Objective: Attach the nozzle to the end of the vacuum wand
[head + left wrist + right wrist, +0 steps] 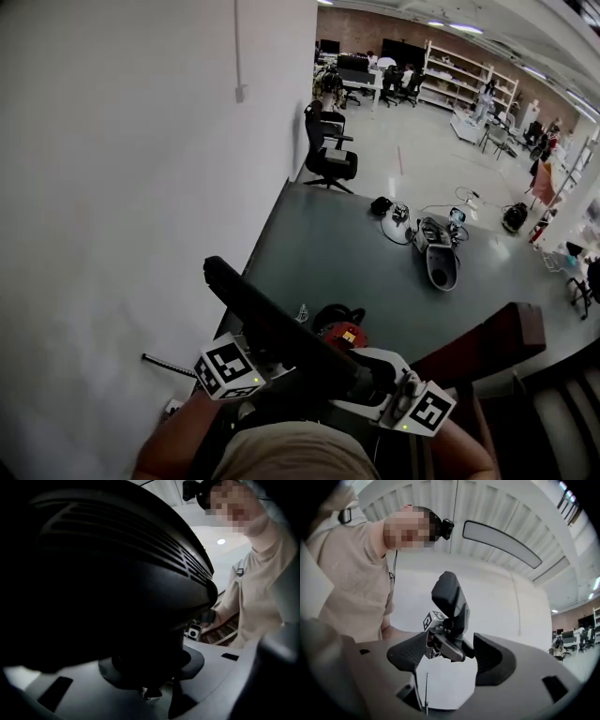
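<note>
The left gripper [150,667] is clamped on the nozzle [272,323], its pads closed on the narrow neck beneath the broad ribbed head. The nozzle is held up in the air over the near edge of the table [309,234], its long black body slanting up toward the table's left side. The right gripper [450,656] is beside it, also over the near edge, with its jaws spread and nothing between the pads.

The vacuum [441,261] lies far across the table. I cannot pick out the wand.

The nozzle looks like rigid moulded plastic: probably light, stiff and smooth. Its long head would likely lever about a small grip and twist. The neck, close to the socket, seems the best hold, since the push can then run straight along the wand.
</note>
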### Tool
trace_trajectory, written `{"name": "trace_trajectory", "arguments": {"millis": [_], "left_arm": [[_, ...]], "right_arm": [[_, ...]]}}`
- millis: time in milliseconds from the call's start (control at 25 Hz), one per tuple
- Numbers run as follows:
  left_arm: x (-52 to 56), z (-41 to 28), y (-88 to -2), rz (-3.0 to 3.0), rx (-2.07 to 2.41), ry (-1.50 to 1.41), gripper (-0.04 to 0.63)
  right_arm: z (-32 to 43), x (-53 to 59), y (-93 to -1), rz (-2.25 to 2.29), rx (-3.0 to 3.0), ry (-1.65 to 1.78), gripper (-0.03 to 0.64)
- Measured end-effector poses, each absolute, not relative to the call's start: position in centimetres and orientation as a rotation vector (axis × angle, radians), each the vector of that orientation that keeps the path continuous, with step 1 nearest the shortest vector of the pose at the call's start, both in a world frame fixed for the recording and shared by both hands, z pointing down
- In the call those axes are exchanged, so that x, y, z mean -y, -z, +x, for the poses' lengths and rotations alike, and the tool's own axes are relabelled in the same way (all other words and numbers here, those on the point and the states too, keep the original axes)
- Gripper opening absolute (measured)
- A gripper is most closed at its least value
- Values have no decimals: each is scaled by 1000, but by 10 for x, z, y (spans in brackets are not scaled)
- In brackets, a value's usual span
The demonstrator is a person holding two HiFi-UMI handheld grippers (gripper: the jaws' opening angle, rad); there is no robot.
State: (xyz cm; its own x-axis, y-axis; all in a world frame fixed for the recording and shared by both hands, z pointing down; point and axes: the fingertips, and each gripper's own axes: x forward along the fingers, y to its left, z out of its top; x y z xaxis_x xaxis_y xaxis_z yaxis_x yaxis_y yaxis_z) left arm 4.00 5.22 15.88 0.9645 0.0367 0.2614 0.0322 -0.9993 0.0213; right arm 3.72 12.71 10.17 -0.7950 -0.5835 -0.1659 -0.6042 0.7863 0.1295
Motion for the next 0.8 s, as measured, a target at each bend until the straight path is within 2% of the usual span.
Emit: {"name": "trace_trajectory", "arguments": {"millis": [360, 560, 680, 800], "left_arm": [[-42, 47, -241, 3021, 284, -771, 150], [-47, 50, -271, 3001, 283, -875, 151], [-46, 46, -282, 3007, 259, -914, 150], [-45, 44, -291, 2996, 212, -874, 152]], "right_arm": [[35, -89, -131, -1048, -2517, -68, 304], [59, -71, -146, -1082, -2279, 37, 302], [63, -62, -157, -1017, -2220, 175, 231], [68, -48, -169, -1001, -2163, 308, 215]]}}
